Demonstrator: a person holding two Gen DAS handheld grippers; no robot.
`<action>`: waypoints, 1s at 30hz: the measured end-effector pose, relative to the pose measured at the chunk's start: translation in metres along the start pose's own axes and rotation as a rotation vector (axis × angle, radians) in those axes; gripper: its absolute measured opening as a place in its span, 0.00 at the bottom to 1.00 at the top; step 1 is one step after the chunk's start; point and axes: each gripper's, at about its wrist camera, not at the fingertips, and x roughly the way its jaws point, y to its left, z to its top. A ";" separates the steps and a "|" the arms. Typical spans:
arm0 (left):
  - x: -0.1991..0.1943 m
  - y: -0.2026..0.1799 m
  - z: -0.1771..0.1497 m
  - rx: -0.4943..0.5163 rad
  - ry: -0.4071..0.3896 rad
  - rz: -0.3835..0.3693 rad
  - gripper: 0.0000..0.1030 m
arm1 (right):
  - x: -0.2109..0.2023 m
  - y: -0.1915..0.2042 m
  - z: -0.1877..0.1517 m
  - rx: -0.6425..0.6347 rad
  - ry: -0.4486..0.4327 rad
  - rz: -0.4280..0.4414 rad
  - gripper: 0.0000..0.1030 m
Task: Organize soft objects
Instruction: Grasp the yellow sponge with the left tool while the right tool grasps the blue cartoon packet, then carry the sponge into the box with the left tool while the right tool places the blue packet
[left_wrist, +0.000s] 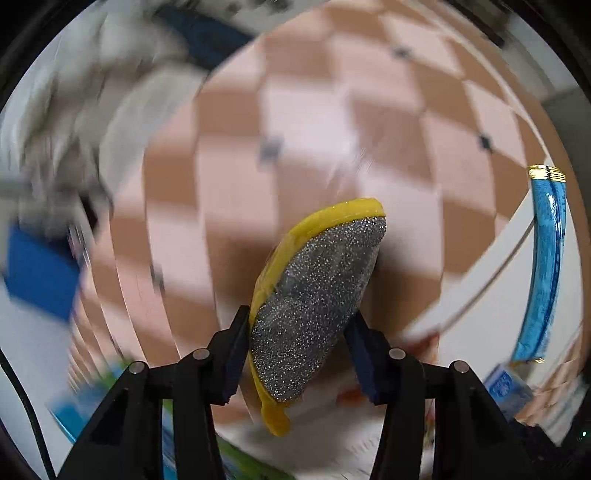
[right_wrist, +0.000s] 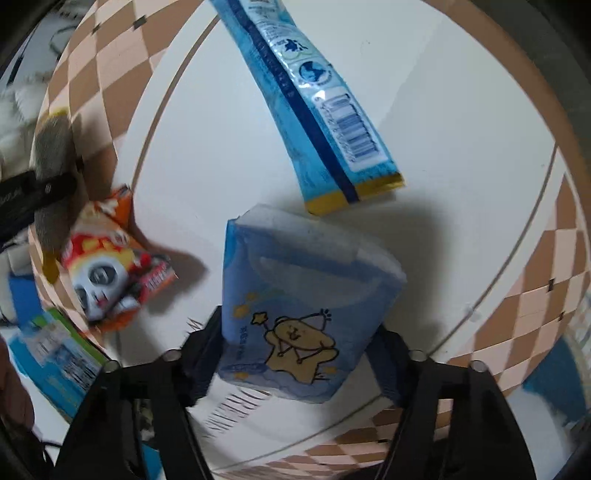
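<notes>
Right now we clamp the scouring sponge (left_wrist: 314, 306) in the left gripper (left_wrist: 295, 354) and the tissue pack (right_wrist: 303, 306) in the right gripper (right_wrist: 295, 354), low in each frame; both are squashy, so either could slip out.

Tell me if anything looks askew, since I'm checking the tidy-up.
Nothing is spilled or damaged. The orange snack pack lies tilted, overhanging the white board's edge. The long blue packet lies diagonally.

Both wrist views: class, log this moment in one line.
left gripper: holds sponge | right gripper: holds tissue pack | both lifted
</notes>
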 end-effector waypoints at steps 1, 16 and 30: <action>0.003 0.008 -0.009 -0.040 0.017 -0.036 0.46 | 0.000 -0.001 -0.003 -0.014 -0.004 -0.012 0.64; -0.092 0.081 -0.116 -0.319 -0.215 -0.224 0.43 | -0.069 0.033 -0.058 -0.327 -0.199 -0.070 0.34; -0.113 0.255 -0.286 -0.703 -0.294 -0.264 0.43 | -0.150 0.194 -0.180 -0.814 -0.267 0.054 0.34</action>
